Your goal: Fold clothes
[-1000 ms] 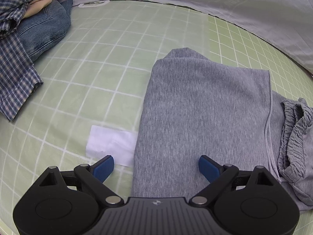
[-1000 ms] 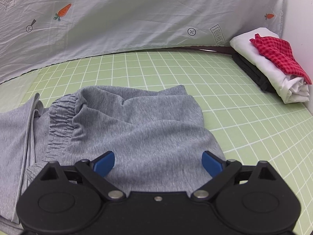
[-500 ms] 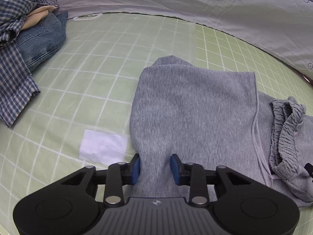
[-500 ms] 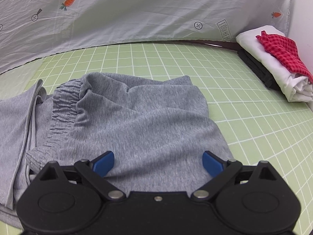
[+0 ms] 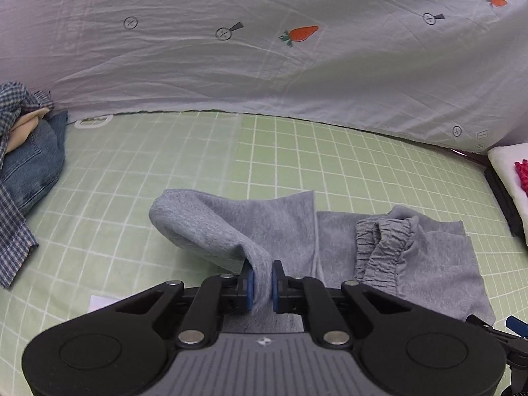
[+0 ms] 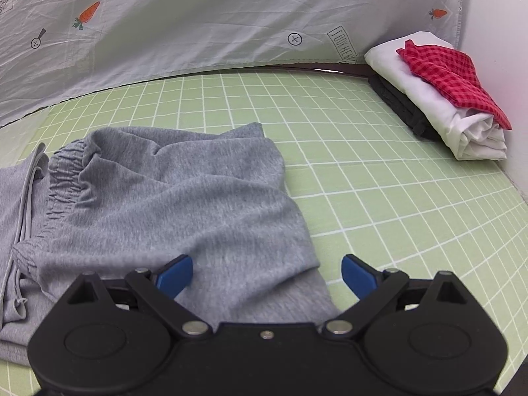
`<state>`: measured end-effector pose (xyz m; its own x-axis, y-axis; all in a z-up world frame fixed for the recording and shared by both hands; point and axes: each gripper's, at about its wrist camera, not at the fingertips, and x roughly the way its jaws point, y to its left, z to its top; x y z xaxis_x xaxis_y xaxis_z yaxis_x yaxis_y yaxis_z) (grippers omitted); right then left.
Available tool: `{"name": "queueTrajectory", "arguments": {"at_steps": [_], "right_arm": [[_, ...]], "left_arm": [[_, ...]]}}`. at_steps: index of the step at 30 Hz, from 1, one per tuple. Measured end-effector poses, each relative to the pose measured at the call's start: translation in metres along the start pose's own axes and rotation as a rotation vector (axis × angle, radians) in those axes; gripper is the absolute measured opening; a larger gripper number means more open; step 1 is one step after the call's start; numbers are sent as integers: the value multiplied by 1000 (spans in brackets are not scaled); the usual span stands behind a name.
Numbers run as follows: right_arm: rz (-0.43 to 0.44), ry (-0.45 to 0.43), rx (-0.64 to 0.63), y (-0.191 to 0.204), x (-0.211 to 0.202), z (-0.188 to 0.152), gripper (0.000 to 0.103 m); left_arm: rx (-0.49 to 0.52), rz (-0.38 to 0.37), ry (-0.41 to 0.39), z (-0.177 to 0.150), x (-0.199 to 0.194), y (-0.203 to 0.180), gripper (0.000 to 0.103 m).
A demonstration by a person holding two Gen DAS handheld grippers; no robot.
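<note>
my left gripper (image 5: 262,283) is closing, its blue pads already pinching a bunched fold of the grey sweatpants (image 5: 283,231), so the leg end rises off the green grid mat (image 5: 297,165) in a curl; i take that as the grip for folding the leg over toward the waistband (image 5: 379,244). the pants lie across the middle of the mat, waistband ruffled up at the right of the left view. my right gripper (image 6: 265,275) has its fingers wide apart with nothing between them, low over the hip end of the pants, probably to pin or catch that side. folded pile (image 6: 439,92) sits in the far right corner, likely the done stack; jeans and plaid shirt (image 5: 26,171) heaped at left, likely waiting. a white paper slip (image 5: 100,302) lies on the mat beside the left gripper.
</note>
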<state>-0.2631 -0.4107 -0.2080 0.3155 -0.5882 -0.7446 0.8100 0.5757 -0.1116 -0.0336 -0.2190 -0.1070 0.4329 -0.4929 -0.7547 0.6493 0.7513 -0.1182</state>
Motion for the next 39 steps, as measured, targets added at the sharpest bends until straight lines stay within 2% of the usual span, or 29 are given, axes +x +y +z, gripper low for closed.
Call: {"name": "queueTrajectory", "arguments": {"at_steps": [4,8,11,14,17,19,22,23,24,26,29,33,36,39], "right_arm": [[-7,-1,5,-33,2,3,98],[-17,-5,11,-71,9,10,98],[-24,-1,-2,-99,16,12,98],[-35,15,-3,-124,25,11,98],[-46,30,15,-146,36,13,98],[-47,34,28,-155,43,15,98],[-33,48,41,-160,52,18,98],[-26,52,42,-160,53,19,98],[-18,53,41,-158,53,20,98],[1,51,30,-151,53,21,98],[28,39,7,-139,51,23,98],[51,6,-17,-121,40,27,98],[76,-19,-21,-108,27,28,99],[106,-54,-17,-93,14,30,99]], "left_arm": [[84,-64,-42,-2,-2,-56,10],[164,-149,-50,-4,6,-117,9],[223,-217,-42,-18,18,-167,9],[257,-262,29,-42,46,-207,10],[252,-252,142,-65,80,-231,12],[244,-237,201,-76,100,-235,16],[216,-238,217,-80,104,-232,20],[208,-246,215,-78,100,-231,26],[199,-259,206,-76,94,-230,30],[185,-281,182,-71,83,-225,46],[157,-303,138,-64,65,-214,57],[83,-318,62,-52,41,-187,65],[47,-246,21,-48,32,-161,69],[23,-148,41,-48,38,-133,69]]}}
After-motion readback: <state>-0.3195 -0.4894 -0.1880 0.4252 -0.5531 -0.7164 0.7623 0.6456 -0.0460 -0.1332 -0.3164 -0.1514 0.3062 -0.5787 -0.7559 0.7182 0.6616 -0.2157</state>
